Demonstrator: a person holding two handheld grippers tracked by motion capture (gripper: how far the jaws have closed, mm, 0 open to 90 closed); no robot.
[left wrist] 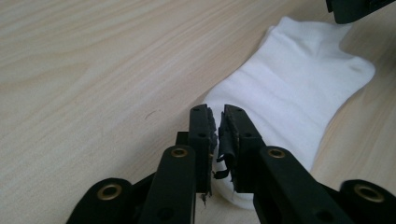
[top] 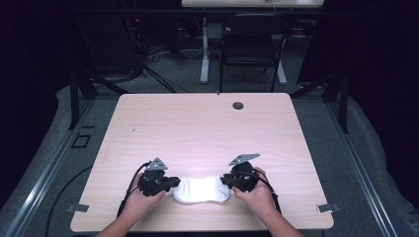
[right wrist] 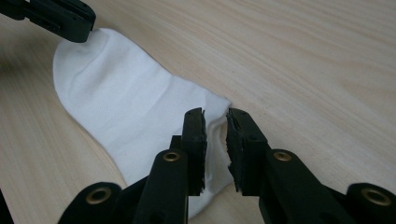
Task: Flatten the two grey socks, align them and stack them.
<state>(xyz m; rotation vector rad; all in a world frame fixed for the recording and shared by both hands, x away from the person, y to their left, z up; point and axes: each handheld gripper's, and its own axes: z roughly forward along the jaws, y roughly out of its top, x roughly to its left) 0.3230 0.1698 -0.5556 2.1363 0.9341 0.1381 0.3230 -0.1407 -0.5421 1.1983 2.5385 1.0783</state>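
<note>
The table (top: 197,118) is a pale wood-grain top, bare but for a small dark round cap (top: 238,105) near its far edge. Beyond it the room is dim: a grey floor, a black chair (top: 252,47) pushed up to another desk, and loose cables on the ground (nothing there bears on the work).

Near the front edge of the table lies a white sock (top: 201,189), flat, with its long axis running straight across from one hand to the other. Each gripper sits at one end of it, so neither is nearer; the sock stretches away from each toward the other.

The left gripper (top: 170,183) is at the sock's left end. In the left gripper view its jaws stand a narrow slit apart over the end of the sock (left wrist: 299,88), and the cloth passes under and between them. I can't quite tell whether the worn pads (left wrist: 228,135) are pinching the fabric or merely resting above it; my guess is they are loose.

The right gripper (top: 226,181) is at the other end. In the right gripper view its jaws stand a little wider, with a ridge of sock (right wrist: 126,112) rising in the gap, and the pads (right wrist: 233,135) look clear of it on both sides.

With both ends lying this way, the sock seems to be laid out flat, and any next lift or fold would turn on that left-to-right axis.
</note>
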